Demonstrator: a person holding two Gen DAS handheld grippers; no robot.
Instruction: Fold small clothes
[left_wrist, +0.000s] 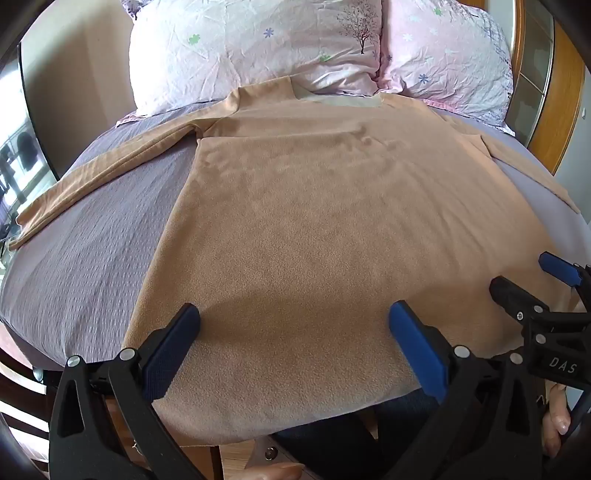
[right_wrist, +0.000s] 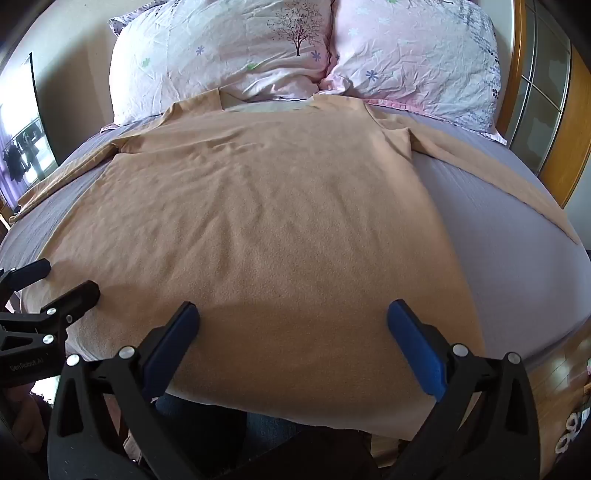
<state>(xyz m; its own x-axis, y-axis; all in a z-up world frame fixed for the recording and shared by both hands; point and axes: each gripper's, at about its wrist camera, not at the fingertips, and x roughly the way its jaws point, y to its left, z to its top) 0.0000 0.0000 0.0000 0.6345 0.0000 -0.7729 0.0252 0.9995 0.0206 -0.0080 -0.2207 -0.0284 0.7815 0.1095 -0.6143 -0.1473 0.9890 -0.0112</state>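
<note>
Right now the left gripper (left_wrist: 293, 325) and right gripper (right_wrist: 293, 325) both gape wide, holding nothing. Ahead of them, the tan long-sleeved top (left_wrist: 295, 221) lies flat on the purple bedsheet (left_wrist: 92, 240), its hem just beneath their fingertips.

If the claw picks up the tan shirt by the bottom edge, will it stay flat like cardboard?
Probably not. The tan long-sleeved shirt follows the curve of the bed and droops over its edge, so it looks floppy and would likely sag. Its fuzzy surface suggests it won't slip easily from the open left claw.
</note>
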